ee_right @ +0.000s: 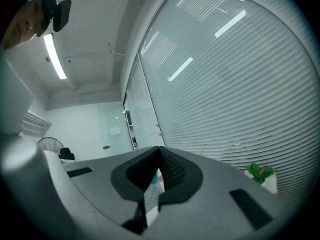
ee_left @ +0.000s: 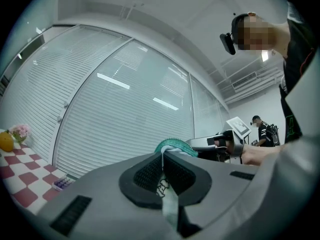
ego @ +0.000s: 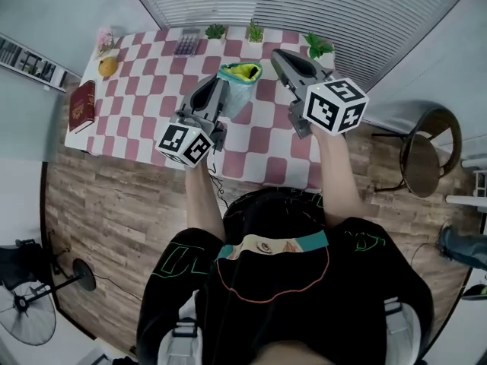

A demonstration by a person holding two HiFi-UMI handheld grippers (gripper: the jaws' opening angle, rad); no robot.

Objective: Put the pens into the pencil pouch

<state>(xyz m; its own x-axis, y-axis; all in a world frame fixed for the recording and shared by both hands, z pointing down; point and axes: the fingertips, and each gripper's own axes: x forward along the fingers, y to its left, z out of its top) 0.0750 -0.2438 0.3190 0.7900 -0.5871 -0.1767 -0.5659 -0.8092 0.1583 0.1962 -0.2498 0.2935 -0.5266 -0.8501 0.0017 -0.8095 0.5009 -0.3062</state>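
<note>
My left gripper (ego: 221, 83) is shut on the rim of a teal pencil pouch (ego: 240, 80) and holds it up above the checkered table (ego: 137, 131). The pouch's mouth gapes upward and shows yellow inside. In the left gripper view a strip of the pouch's (ee_left: 175, 145) fabric is pinched between the left gripper's (ee_left: 162, 155) pads. My right gripper (ego: 275, 54) is to the right of the pouch, pointing level toward the window blinds. Its jaws are shut, and in the right gripper view the right gripper (ee_right: 160, 150) has nothing between its tips. No pen shows in any view.
On the table's left end lie a red book (ego: 81, 105), a yellow fruit (ego: 108, 66) and pink flowers (ego: 104, 38). A calculator (ego: 186, 42) and three small potted plants (ego: 216, 30) (ego: 255, 30) (ego: 318, 48) line the far edge. A chair (ego: 426, 154) stands at the right.
</note>
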